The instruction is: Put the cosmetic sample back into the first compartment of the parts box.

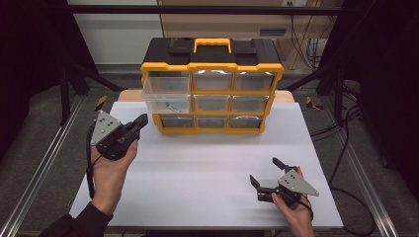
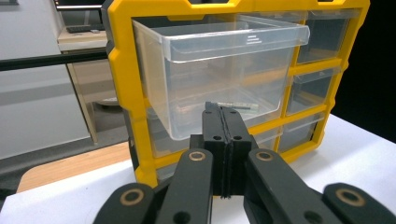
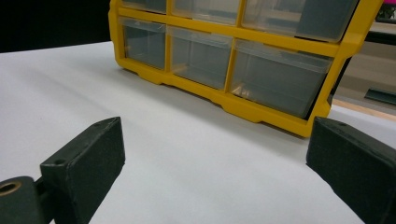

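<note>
White surface (image 1: 207, 168) is seen carrying a yellow-and-black drawer organizer (image 1: 212, 84) at its far edge. The clear drawer (image 2: 219, 70) in the organizer's left column is pulled out, with a small metal part (image 2: 233, 107) lying inside. Left gripper (image 1: 141, 121) is held just beside that drawer, jaws pressed together on nothing. Right gripper (image 1: 264, 172) is held well apart over the near right of the surface, jaws spread wide.

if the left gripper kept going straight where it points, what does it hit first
Probably the pulled-out clear drawer of the yellow organizer: the left gripper, jaws shut, points at its front wall.
</note>
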Demonstrator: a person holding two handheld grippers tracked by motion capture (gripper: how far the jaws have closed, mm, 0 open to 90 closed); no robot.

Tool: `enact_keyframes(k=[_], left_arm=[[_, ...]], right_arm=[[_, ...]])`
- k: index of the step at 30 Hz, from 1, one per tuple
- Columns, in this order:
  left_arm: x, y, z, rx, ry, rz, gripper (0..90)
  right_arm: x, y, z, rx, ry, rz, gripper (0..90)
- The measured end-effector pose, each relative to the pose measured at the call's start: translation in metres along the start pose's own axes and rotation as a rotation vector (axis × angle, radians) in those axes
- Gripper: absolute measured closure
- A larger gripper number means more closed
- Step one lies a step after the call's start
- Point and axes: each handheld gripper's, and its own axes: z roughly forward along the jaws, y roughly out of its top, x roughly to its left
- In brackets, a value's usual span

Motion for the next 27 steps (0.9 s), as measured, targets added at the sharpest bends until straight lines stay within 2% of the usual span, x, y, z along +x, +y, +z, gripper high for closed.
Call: enact_keyframes(k=[8, 16, 27], left_arm=[[-0.007, 0.003, 0.009, 0.006, -0.01, 0.004, 89.2], [-0.016, 0.008, 0.019, 0.029, -0.017, 0.018, 89.3], [-0.022, 0.016, 0.03, 0.05, -0.022, 0.02, 89.3]], right_arm=[[0.002, -0.004, 0.0, -0.009, 0.002, 0.004, 5.2], [0.0, -0.004, -0.002, -0.014, -0.022, 0.014, 5.1], [0.001, -0.004, 0.0, -0.014, -0.021, 0.017, 5.0]])
